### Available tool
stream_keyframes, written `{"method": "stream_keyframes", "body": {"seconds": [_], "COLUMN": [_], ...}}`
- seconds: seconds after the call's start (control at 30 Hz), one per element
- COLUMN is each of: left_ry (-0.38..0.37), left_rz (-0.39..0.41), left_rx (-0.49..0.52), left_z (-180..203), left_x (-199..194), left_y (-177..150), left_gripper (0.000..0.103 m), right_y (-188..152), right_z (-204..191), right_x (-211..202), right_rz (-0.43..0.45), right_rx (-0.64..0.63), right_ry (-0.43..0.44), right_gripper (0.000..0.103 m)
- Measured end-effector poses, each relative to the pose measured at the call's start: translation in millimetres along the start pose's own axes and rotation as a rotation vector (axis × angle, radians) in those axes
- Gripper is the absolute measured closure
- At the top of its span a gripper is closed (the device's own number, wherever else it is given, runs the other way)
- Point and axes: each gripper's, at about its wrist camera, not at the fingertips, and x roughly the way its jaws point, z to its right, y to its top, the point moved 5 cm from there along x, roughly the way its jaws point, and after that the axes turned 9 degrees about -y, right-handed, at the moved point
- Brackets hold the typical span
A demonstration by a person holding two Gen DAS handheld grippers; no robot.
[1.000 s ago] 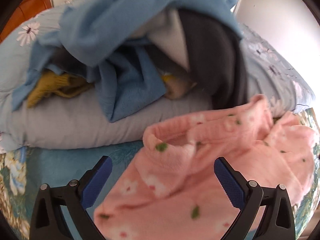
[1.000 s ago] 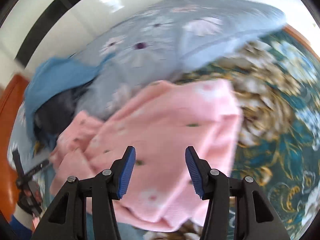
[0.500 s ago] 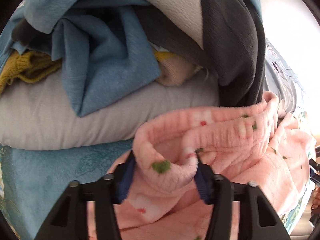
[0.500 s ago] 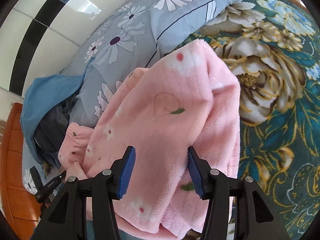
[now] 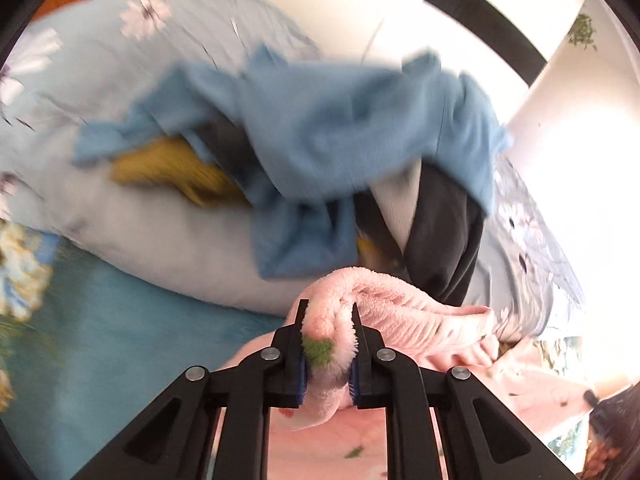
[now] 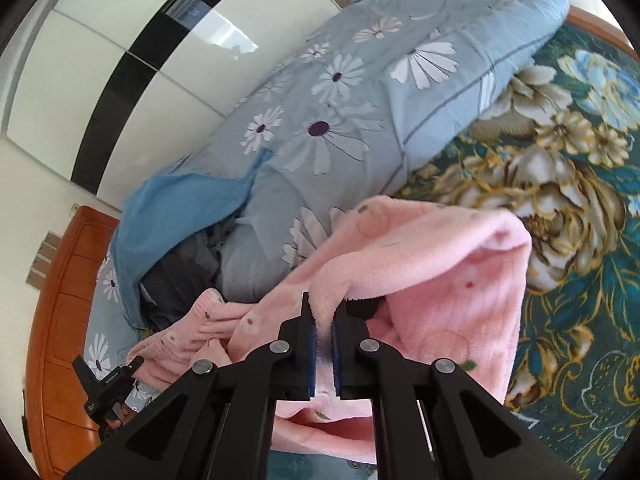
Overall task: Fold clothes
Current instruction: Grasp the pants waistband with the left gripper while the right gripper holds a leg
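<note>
Left wrist view: my left gripper [image 5: 328, 336] is closing, its jaws pinching a bunched fold of the fluffy pink fleece garment [image 5: 404, 312] with small flower print. Right wrist view: my right gripper [image 6: 324, 332] is clamped tight on another edge of the same garment [image 6: 432, 264], which lies on the teal floral bedspread [image 6: 580, 240], against the pale blue daisy-print pillow [image 6: 360, 112].

Left claw [image 5: 327, 346], jaws closing on pink fleece garment [image 5: 400, 312]
</note>
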Motion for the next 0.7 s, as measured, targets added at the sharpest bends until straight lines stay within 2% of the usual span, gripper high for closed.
{"method": "stream_keyframes", "body": {"seconds": [0.1, 0.23, 0.27, 0.37, 0.43, 0.5, 0.7], "left_ry": [0.043, 0.095, 0.113, 0.155, 0.177, 0.202, 0.303], "left_rz": [0.069, 0.179, 0.197, 0.235, 0.235, 0.199, -0.011], "left_rx": [-0.009, -0.073, -0.073, -0.118, -0.159, -0.212, -0.342], "left_z": [-6.9, -49.1, -56.7, -87.1, -108.7, -129.9, -182.2], "left_x": [-25.3, -83.8, -83.7, -113.0, -120.8, -114.1, -68.5], "left_y": [9.8, 22.2, 23.8, 7.5, -8.4, -34.9, -137.7], "left_gripper": [0.087, 0.087, 0.087, 0.087, 0.087, 0.087, 0.087], "right_y": [17.4, 45.7, 51.2, 59.3, 48.1, 36.4, -55.2], "right_z": [-29.0, -80.9, -93.6, -122.5, -119.0, -114.7, -24.7], "right_x": [-6.9, -19.4, -23.9, -34.0, -20.9, -7.5, 53.2], "right_rz": [0.028, 0.087, 0.107, 0.153, 0.117, 0.080, -0.177], "right_rx": [-0.057, -0.131, -0.150, -0.195, -0.209, -0.221, -0.188], "right_ry": [0.029, 0.109, 0.128, 0.172, 0.147, 0.121, -0.073], "right_gripper": [0.097, 0.097, 0.097, 0.097, 0.097, 0.097, 0.097]}}
